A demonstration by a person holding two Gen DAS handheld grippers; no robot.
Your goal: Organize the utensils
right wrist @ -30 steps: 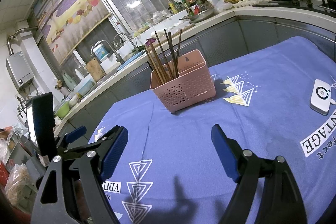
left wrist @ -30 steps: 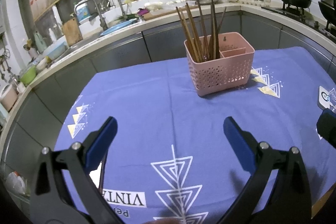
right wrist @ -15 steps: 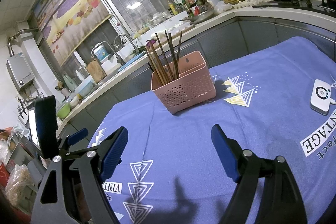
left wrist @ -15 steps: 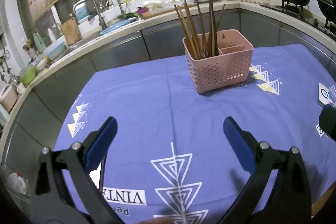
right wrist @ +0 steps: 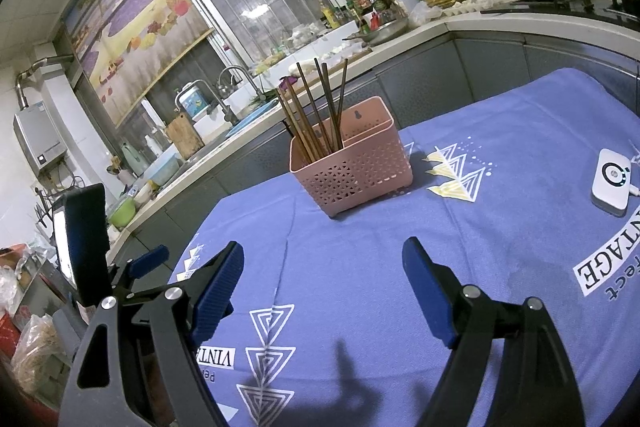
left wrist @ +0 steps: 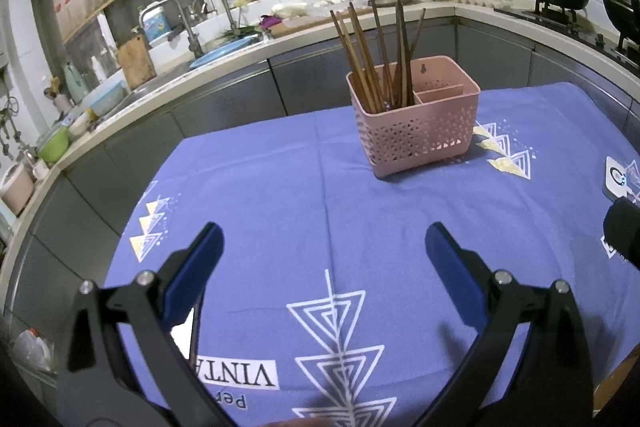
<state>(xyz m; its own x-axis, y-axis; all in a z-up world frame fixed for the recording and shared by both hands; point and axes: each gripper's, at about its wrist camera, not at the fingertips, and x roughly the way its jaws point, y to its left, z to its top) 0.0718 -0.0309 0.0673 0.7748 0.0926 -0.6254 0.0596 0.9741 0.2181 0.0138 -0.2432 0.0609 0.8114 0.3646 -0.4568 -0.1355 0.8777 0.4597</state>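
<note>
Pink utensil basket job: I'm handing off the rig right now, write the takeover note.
Left gripper: open, empty, above the blue tablecloth.
Right gripper: open, empty, also over the cloth.
Pink basket: upright on the cloth, ahead of both grippers. The chopsticks all stand in its large left compartment; the small right compartments look empty.
White device: on the cloth to the right, not part of the job.
Done: the chopsticks in view are in the basket.
Left: no loose utensils show on the cloth; check outside these views before stopping.

One pink basket [left wrist: 416, 125]; about eight chopsticks [left wrist: 384, 63]; one white device [right wrist: 610, 182]; two grippers [left wrist: 322, 247] [right wrist: 322, 263].
</note>
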